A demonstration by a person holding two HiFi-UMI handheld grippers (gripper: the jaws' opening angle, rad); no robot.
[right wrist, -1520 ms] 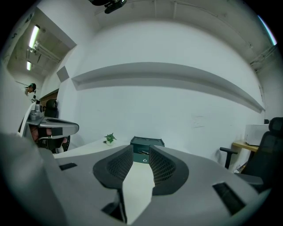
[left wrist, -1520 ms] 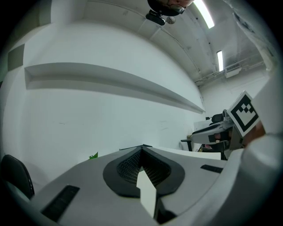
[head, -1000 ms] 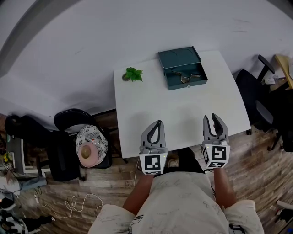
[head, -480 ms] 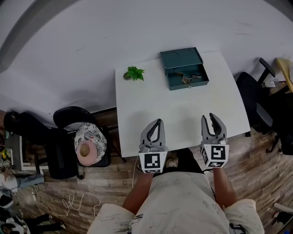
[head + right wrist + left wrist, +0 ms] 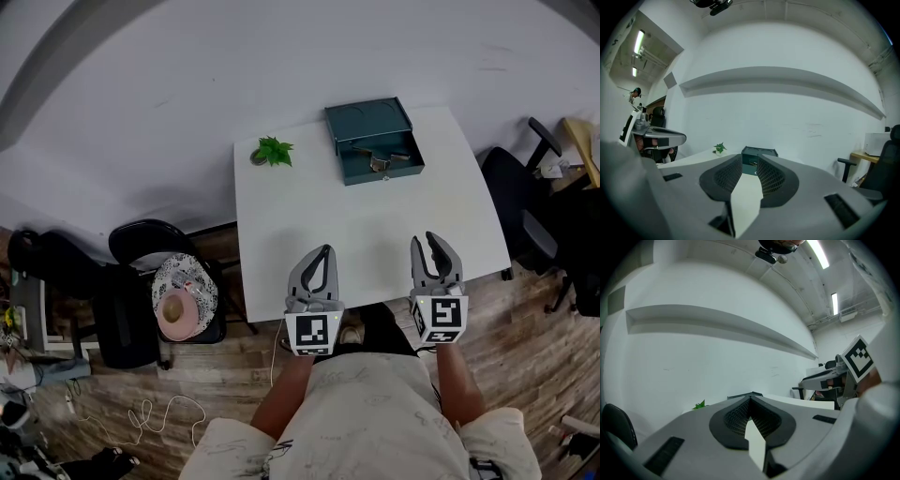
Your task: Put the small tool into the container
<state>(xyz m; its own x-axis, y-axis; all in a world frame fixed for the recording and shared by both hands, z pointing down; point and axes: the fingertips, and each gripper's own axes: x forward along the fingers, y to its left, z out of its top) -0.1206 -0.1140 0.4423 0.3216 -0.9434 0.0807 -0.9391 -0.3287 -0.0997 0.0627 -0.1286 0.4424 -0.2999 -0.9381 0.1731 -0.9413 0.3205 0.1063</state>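
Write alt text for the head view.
A person holds two empty grippers at the near edge of a white table: left gripper shut, right gripper open, its jaws having just narrowed slightly. At the far edge, an open green box holds a small tool; a plant stands left of it.

White wall (image 5: 281, 56), wood-plank floor (image 5: 530, 352), white table (image 5: 309, 220), black chairs (image 5: 141, 246) beside it.

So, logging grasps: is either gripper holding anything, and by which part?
Nothing is held. The left gripper is shut on nothing; the right gripper is open, its jaws just closing a little, nothing between them.
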